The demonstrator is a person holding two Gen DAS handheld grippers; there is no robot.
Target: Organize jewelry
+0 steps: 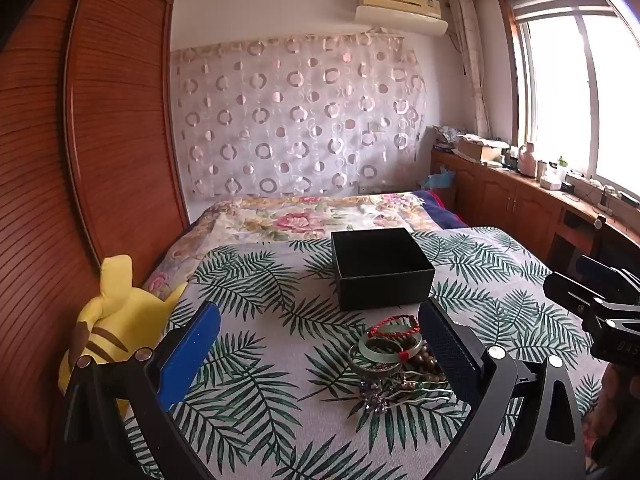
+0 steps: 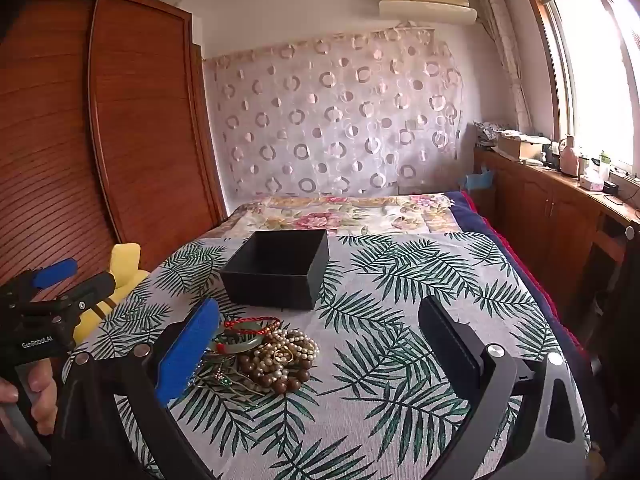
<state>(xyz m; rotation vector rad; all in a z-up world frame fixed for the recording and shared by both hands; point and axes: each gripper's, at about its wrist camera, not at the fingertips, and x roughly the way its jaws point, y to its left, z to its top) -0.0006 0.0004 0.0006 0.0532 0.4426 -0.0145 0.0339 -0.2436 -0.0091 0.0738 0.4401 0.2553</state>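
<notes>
On the bed's palm-leaf cover (image 1: 256, 392), a heap of jewelry (image 2: 264, 354) with bead strands, a red cord and a green bangle lies just before an open black square box (image 1: 380, 268). Left gripper (image 1: 320, 344) and right gripper (image 2: 320, 344) hover with jaws spread wide, holding nothing.

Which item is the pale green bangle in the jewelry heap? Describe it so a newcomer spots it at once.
Start at the palm-leaf printed bedspread and the open black square box on it. In front of the box lies a tangled jewelry heap. The pale green jade-like bangle lies on the box side of that heap, a smooth solid ring wrapped by a red braided cord, unlike the beaded strands beside it.
</notes>
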